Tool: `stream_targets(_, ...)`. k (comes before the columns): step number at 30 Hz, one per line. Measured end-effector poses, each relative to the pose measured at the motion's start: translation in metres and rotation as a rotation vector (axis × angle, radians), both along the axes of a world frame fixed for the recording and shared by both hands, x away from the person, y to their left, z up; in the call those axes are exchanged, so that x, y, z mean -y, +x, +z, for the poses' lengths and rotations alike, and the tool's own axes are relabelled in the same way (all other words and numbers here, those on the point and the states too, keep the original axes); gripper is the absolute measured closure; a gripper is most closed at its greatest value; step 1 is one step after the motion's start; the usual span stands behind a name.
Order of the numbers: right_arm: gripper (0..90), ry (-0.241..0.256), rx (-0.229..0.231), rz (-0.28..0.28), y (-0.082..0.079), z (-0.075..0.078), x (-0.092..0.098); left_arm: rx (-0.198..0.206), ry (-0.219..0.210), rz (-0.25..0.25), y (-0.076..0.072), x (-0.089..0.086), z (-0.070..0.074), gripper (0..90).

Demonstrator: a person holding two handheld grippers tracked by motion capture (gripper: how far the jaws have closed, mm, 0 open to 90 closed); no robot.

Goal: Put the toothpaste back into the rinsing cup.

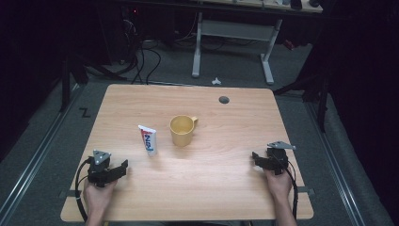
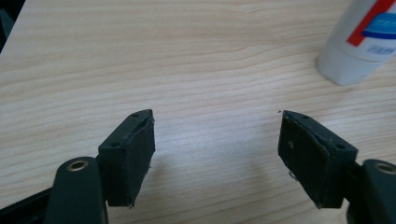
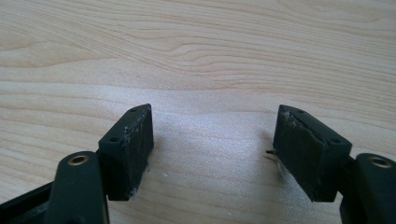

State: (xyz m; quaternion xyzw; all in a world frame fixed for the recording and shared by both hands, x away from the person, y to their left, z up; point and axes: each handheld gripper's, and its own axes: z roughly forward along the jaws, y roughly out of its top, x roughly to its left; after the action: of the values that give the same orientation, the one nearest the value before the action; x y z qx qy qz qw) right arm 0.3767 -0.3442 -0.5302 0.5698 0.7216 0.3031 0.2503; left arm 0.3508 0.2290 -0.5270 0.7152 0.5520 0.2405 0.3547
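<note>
Both hands sat at the near edge of the worktop [image 1: 197, 188], left claw [image 1: 123, 165] and right claw [image 1: 255, 157] released, well apart from the toothpaste tube [image 1: 148, 140] and yellow mug [image 1: 182, 130] mid-table. Left gripper view: jaws spread wide, holding nothing, tube [image 2: 359, 42] ahead to the right. Right gripper view: right claw [image 3: 212, 140] equally wide over bare wood. Likely a starting pose; reaching for the tube seemed next.
</note>
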Motion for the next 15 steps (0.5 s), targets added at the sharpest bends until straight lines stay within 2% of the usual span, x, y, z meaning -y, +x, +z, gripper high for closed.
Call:
stream_targets(11, 28.9, -0.004, -0.002, 0.004, -0.001, 0.000, -0.001, 0.007, 0.007, -0.082, -0.002, 0.015, 0.007, 27.4)
stream_targets(15, 28.8, -0.002, -0.003, 0.005, -0.001, 0.000, -0.001, 0.001, -0.005, -0.115, -0.001, 0.021, 0.013, 27.2)
